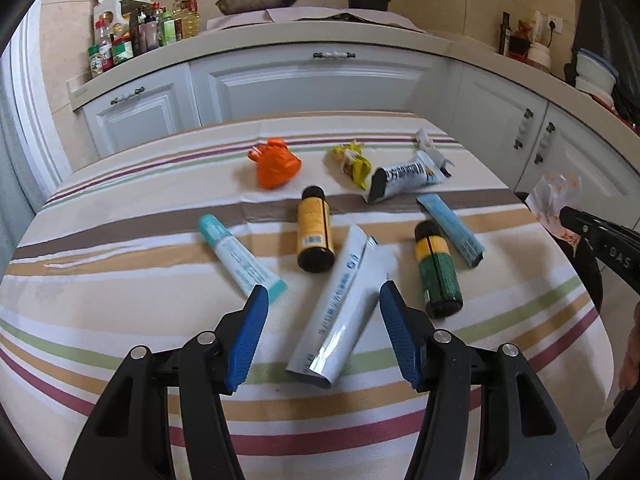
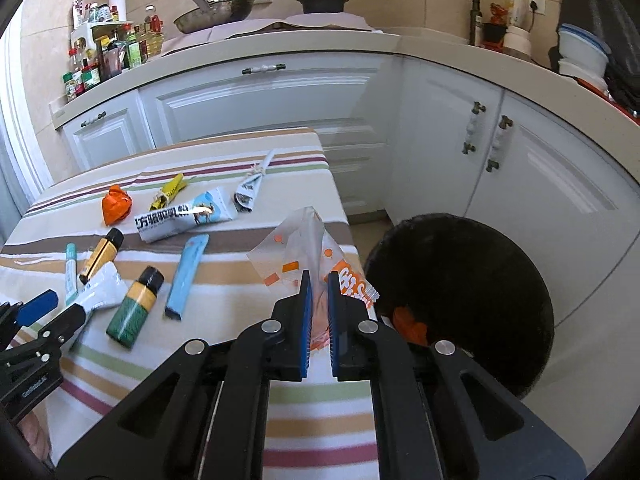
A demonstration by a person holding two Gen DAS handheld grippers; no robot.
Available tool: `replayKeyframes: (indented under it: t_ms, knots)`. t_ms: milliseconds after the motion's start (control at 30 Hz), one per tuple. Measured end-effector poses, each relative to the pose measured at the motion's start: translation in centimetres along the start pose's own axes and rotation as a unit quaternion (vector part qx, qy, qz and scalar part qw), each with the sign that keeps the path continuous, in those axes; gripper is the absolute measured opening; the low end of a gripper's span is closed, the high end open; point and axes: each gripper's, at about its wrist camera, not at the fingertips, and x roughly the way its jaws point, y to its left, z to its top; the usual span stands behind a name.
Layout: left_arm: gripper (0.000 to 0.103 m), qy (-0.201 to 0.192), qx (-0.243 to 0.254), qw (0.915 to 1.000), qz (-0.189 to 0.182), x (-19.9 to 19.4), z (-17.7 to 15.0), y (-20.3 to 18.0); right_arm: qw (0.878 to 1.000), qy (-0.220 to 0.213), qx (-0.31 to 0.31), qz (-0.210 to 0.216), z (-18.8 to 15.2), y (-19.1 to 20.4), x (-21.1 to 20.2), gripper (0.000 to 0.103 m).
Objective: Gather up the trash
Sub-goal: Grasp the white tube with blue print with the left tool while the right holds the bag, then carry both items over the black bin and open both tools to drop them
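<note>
Right wrist view, right jaws clamp upright wrapper (image 2: 308,252), left jaws apart over lengthwise tube (image 1: 340,312).

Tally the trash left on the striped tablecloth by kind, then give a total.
Tubes: 3
Small bottles: 2
Wrappers and packets: 3
Crumpled orange bag: 1
Total: 9

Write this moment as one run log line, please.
left gripper: open above white squeezed tube | right gripper: shut on clear orange-printed wrapper | black round bin: beside table
</note>
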Motion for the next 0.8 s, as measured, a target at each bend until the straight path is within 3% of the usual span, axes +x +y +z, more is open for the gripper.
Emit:
replayKeyframes:
  t_ms: [100,233,533,800]
  knots:
    - [0.038,0.005,0.003,0.9999,-0.011,0.2,-0.3,-0.4,1.0,0.0,0.005,0.0,-0.6,-0.3,-0.4,0.007]
    - [0.026,-0.004,0.019,0.9997,-0.014,-0.2,-0.7,-1.0,1.0,-0.002,0.008,-0.001,-1.2,-0.4,-0.9,0.007]
    - [0.017,-0.034,0.023,0.9989,-0.024,-2.5,-0.9,-1.8,1.0,-0.024,0.015,-0.006,-1.3,-0.9,-2.4,0.007]
    - [0.016,-0.077,0.019,0.9958,-0.046,-4.8,1.3,-3.9,0.998,-0.055,0.03,-0.03,-0.6,-2.8,-3.8,0.007]
